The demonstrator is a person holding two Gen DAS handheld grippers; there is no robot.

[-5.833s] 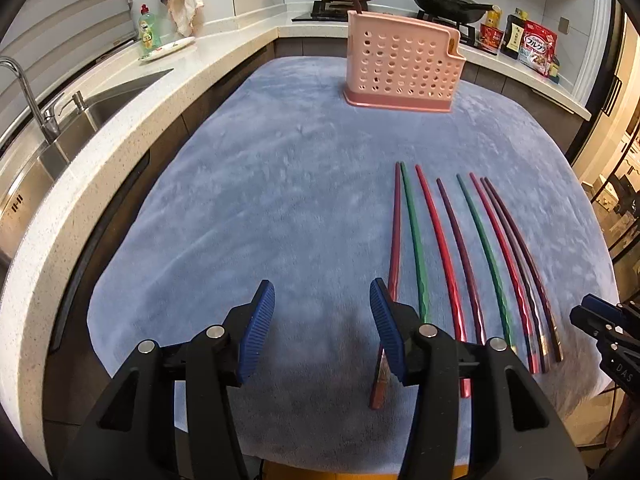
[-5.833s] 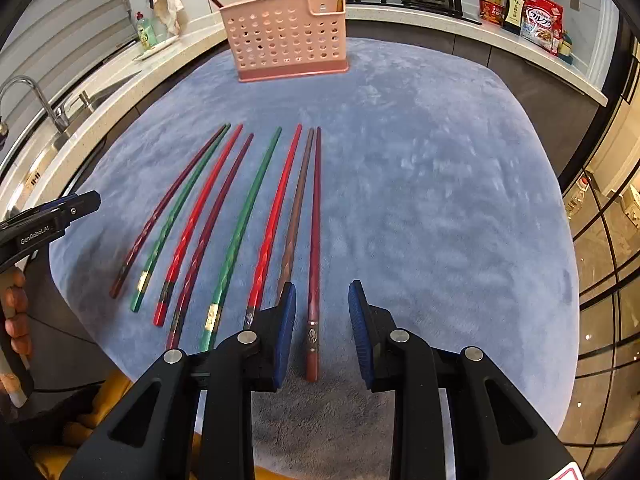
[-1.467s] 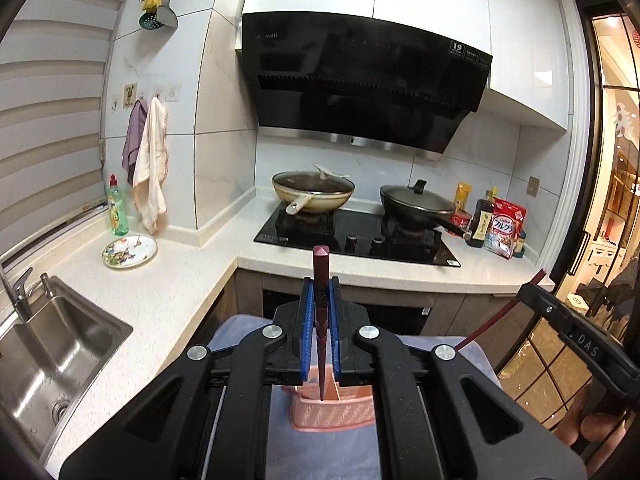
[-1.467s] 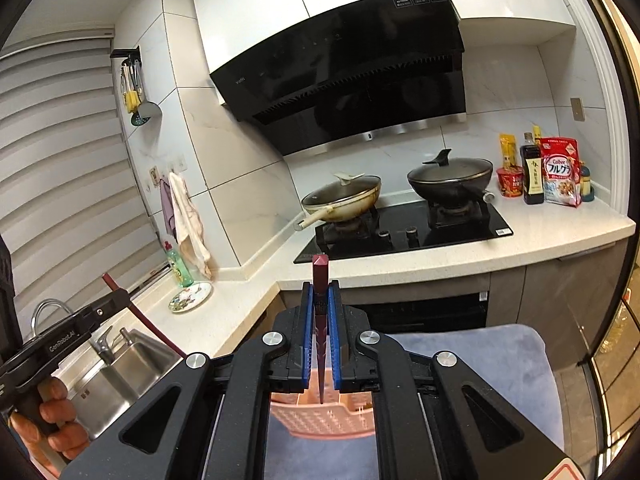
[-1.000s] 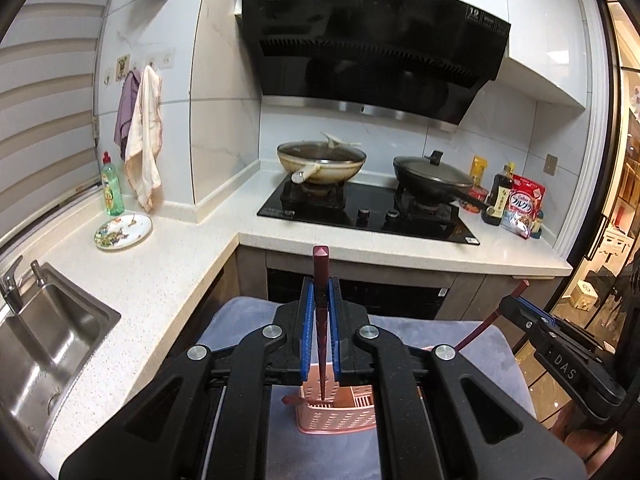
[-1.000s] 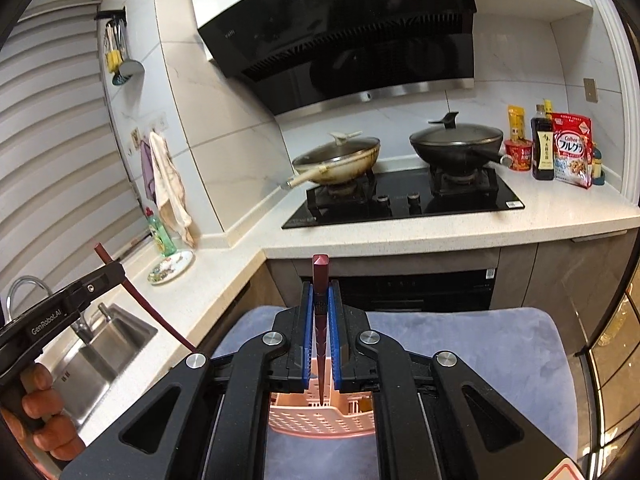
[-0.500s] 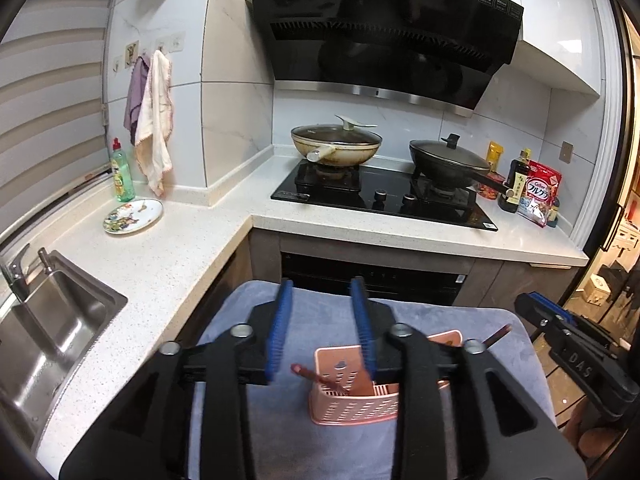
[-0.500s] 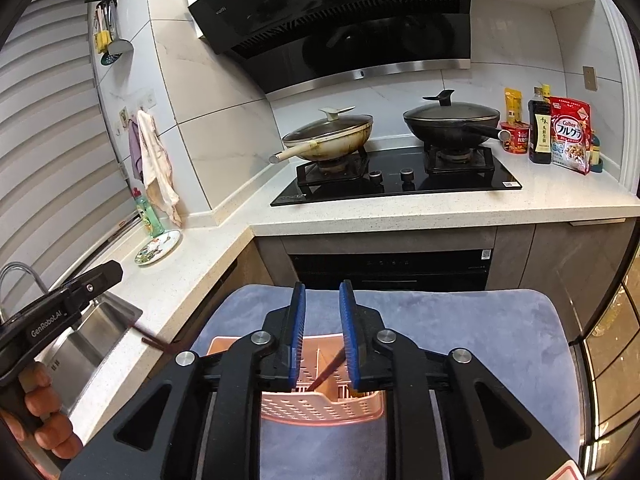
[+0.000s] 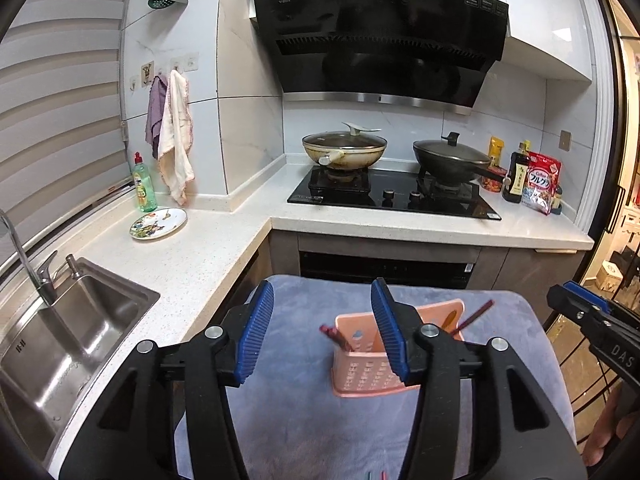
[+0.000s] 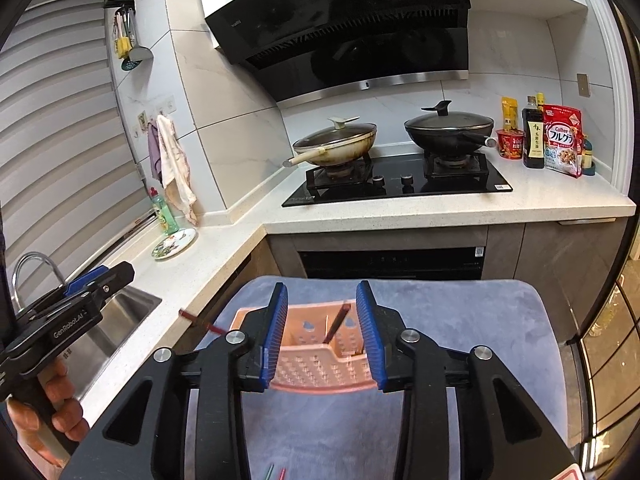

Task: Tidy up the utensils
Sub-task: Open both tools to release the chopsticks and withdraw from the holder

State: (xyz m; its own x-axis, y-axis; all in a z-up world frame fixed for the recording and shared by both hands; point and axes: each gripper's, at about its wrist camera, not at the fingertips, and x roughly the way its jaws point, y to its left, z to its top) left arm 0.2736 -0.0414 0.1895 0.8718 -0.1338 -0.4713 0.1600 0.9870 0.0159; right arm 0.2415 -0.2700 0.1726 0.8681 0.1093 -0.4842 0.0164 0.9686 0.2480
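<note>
Up close, spreading apart in the left wrist view: the left gripper (image 9: 322, 330), jaws opening with nothing pinched between the blue pads (image 9: 256, 336), only grey-blue cloth (image 9: 296, 420) showing through the gap. Likewise opening in the right wrist view: the right gripper (image 10: 322, 330), pads parted and pressing on nothing. Just past the fingertips, sitting on the cloth: the pink basket (image 9: 360, 376), lying below and ahead of both claws, offset toward the right finger of the left one, framed squarely between the fingers of the right one (image 10: 316, 368). Leaning inside it, apart from every pad: dark red chopsticks (image 9: 338, 338), one tilting out over the left rim, another (image 9: 474, 314) slanting up past the right end; from the right wrist, one chopstick (image 10: 336, 326) standing tilted in a middle compartment. Peeking in at the bottom edge: tips of remaining chopsticks (image 10: 276, 474). Farther back, running along the wall: countertop (image 9: 192, 256), sink (image 9: 60, 340), stove (image 9: 392, 196) carrying two lidded pans.
</note>
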